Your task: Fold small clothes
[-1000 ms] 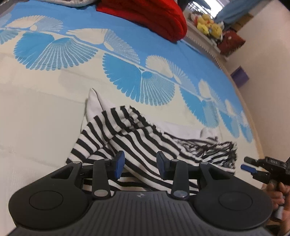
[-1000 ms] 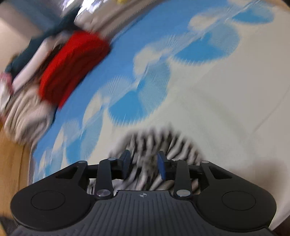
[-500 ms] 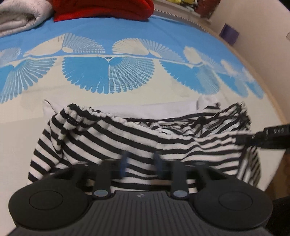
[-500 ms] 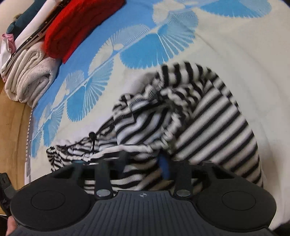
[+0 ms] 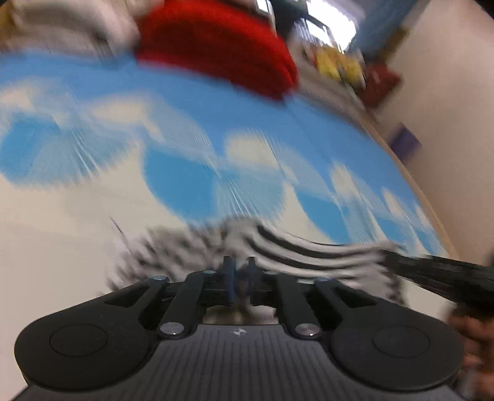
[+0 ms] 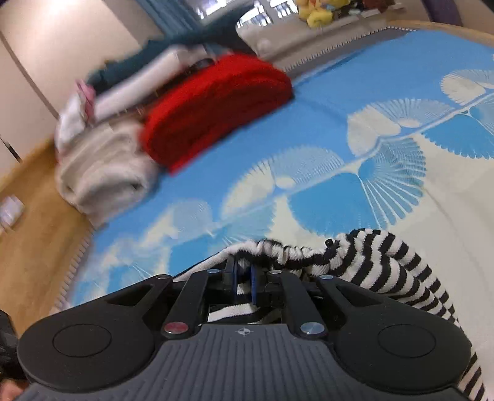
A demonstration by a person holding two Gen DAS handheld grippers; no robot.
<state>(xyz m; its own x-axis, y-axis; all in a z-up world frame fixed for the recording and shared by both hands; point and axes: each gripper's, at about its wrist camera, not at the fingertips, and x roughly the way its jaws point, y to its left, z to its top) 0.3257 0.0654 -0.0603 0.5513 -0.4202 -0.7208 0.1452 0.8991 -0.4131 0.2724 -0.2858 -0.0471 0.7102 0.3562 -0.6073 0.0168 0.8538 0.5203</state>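
A small black-and-white striped garment (image 6: 379,262) with a gathered elastic edge hangs between both grippers above the blue-and-cream patterned mat (image 6: 324,129). My right gripper (image 6: 244,279) is shut on its gathered edge, and the cloth drapes to the right. My left gripper (image 5: 240,277) is shut on another part of the striped garment (image 5: 296,250), which stretches right toward the other gripper's black fingers (image 5: 438,274). The left wrist view is motion-blurred.
A folded red knit (image 6: 216,105) (image 5: 216,43) and folded white and cream blankets (image 6: 102,172) lie at the mat's far end. Wooden floor (image 6: 37,222) borders the mat. Yellow plush toys (image 6: 321,12) sit on a far shelf. A cream wall (image 5: 447,123) stands to the right.
Both grippers have closed on the striped garment and lifted it off the mat. The cameras have tilted up toward the far end of the room.
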